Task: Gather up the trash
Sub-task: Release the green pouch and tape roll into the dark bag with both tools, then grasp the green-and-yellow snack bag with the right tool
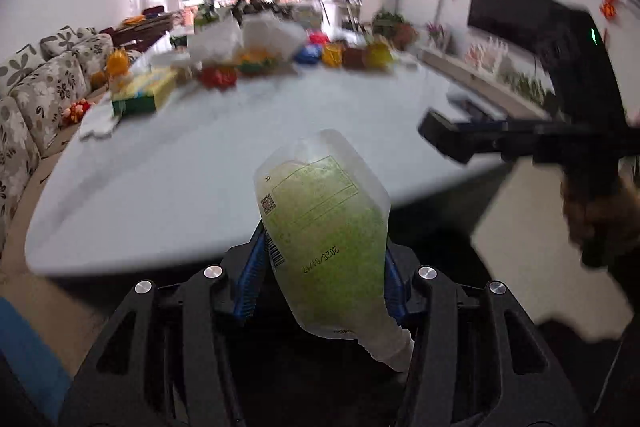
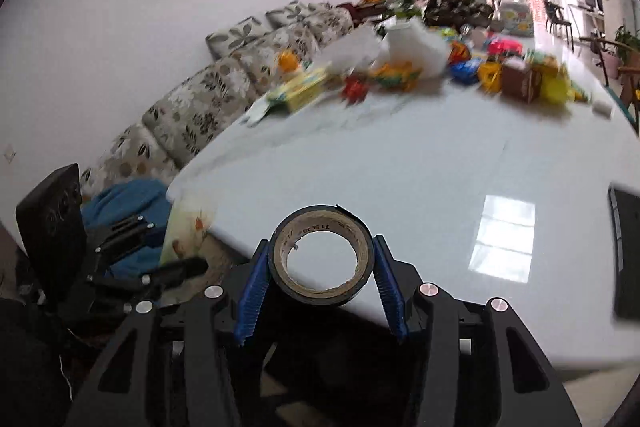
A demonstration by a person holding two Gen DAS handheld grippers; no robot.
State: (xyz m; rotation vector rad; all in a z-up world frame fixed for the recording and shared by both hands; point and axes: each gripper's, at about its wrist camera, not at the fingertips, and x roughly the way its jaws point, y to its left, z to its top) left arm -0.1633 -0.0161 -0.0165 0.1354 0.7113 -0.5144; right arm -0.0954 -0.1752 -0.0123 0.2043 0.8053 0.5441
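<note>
Both claws are loaded, so the step in hand looks like carrying collected trash away from the bench rather than picking. The left claw (image 1: 325, 269) is gripping a soft clear pouch of green paste (image 1: 325, 223), its blue pads pressing the pouch's sides at lower centre of the left wrist view, with the spout end pointing down toward the camera. The right claw (image 2: 322, 269) is clamping a roll of black tape (image 2: 322, 254) at lower centre of its own view, the pads squeezing the rim on both sides and the hollow core facing the lens.

No bin or bag is showing in either view, so the next move is probably calling for finding one and releasing each item over it, one at a time.

The left wrist view is showing the right-hand device (image 1: 520, 135) at right of frame, though the tape cannot be made out there. The right wrist view is showing the left-hand device (image 2: 104, 259) at lower left and a blue cloth (image 2: 128, 203) behind it. Both views are showing the white bench (image 2: 400, 163) with a blurred pile of colourful wrappers (image 2: 460, 67) along its far side, waiting to be gathered.
</note>
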